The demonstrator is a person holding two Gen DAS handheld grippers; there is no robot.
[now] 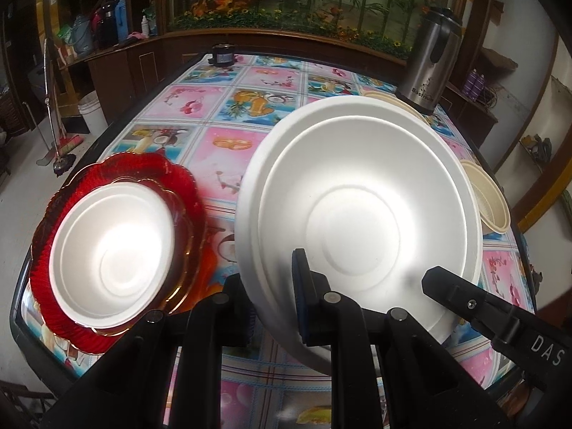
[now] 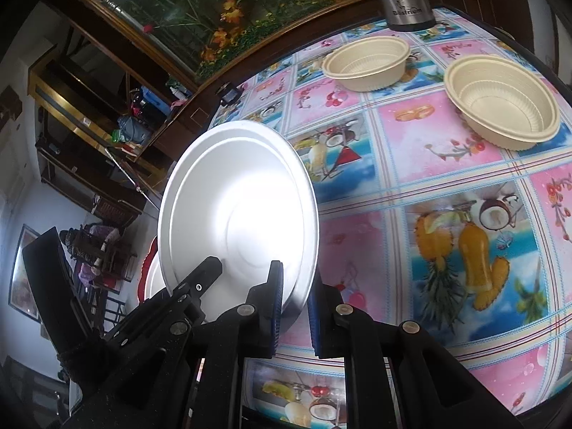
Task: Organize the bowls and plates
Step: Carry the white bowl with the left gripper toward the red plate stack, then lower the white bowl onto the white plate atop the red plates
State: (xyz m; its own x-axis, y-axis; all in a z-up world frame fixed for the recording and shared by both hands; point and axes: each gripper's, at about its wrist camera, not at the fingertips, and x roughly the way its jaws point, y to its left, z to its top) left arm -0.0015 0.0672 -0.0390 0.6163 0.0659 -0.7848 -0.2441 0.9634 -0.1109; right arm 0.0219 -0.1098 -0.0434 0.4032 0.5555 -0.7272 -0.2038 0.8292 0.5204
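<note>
Done: one white bowl (image 1: 111,254) sat nested in the red plate (image 1: 53,286), at eight o'clock.
In hand: left gripper (image 1: 275,300) and right gripper (image 2: 295,307) both clamped tight on the lifted white plate (image 1: 357,211).
Left: two beige bowls (image 2: 500,103), one o'clock, unstacked.

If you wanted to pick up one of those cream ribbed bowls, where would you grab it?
Probably by the rim. The nearer cream bowl stands upright and open, apart from the other cream bowl, with a thin out-turned lip. Coming from above, one tong finger inside and one outside the near wall looks best; the body seems too wide to span.
</note>
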